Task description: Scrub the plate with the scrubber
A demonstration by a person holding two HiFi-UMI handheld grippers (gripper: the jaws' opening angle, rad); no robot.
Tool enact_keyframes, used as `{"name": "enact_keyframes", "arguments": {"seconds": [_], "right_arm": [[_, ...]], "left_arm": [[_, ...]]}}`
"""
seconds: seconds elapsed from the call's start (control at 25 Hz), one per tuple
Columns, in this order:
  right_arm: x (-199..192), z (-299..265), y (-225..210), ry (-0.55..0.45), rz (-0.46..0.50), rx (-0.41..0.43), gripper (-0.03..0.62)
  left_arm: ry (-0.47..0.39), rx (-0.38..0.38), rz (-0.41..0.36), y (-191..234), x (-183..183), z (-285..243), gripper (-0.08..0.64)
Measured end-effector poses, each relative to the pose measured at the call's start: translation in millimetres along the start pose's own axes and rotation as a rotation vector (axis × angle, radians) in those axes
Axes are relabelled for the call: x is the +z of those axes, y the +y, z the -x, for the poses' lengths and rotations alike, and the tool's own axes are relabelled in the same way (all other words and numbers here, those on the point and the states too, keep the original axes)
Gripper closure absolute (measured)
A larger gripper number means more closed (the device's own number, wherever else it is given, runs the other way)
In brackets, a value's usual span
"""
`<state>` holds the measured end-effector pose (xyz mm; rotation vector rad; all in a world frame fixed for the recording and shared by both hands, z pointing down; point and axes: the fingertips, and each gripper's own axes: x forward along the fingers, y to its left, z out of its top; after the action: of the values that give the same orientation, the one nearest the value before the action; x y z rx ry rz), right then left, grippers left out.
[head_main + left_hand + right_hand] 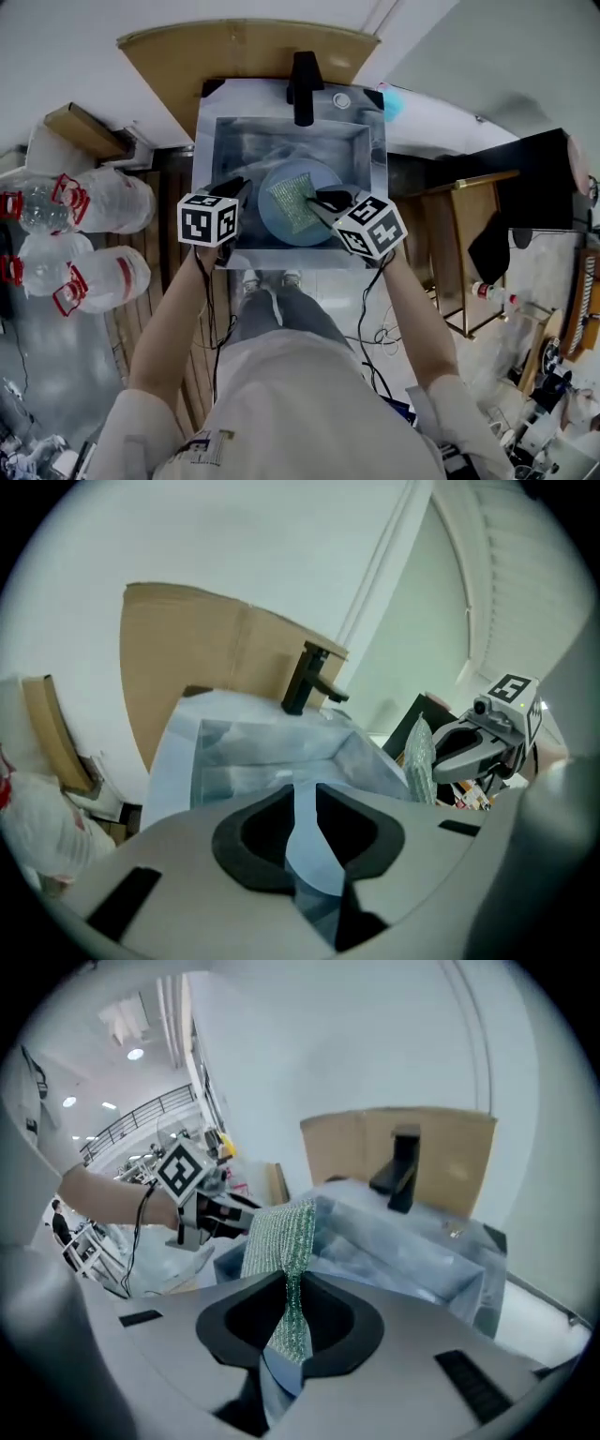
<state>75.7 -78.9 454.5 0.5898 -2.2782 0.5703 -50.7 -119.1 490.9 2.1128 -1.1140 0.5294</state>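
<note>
A pale blue plate (323, 228) stands tilted in the steel sink (208, 122). A green mesh scrubber (292, 206) lies against its face. My left gripper (242, 186) is at the plate's left rim. In the left gripper view the rim (309, 855) fills the gap between the pads, so that gripper (305, 803) is shut on the plate. My right gripper (323, 199) comes in from the right. In the right gripper view its jaws (291, 1307) are shut on the scrubber (281, 1237), which hangs in front of the plate (274, 1377).
A black faucet (303, 89) rises at the sink's far edge, with brown cardboard (187, 56) behind it. Large water bottles (84, 202) lie on the floor to the left. A wooden table (469, 187) stands to the right.
</note>
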Motion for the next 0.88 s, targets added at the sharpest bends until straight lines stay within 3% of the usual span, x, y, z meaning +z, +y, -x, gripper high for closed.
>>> {"name": "enact_keyframes", "arguments": {"seconds": [0.16, 0.44, 0.56, 0.72, 0.88], "right_arm": [[58, 58, 12, -0.171, 0.043, -0.095, 0.518], [135, 152, 51, -0.418, 0.149, -0.26, 0.516], [157, 189, 64, -0.495, 0.168, -0.355, 0.514], [181, 234, 86, -0.613, 0.185, -0.409, 0.512], [195, 275, 109, -0.732, 0.188, -0.452, 0.512]], "left_arm": [[-0.114, 0.0, -0.043, -13, 45, 49, 0.482], [-0.352, -0.011, -0.221, -54, 123, 135, 0.512], [-0.448, 0.011, -0.32, -73, 148, 171, 0.514], [-0.52, 0.05, -0.48, -101, 168, 211, 0.518], [-0.602, 0.057, -0.549, -125, 186, 252, 0.525]]}}
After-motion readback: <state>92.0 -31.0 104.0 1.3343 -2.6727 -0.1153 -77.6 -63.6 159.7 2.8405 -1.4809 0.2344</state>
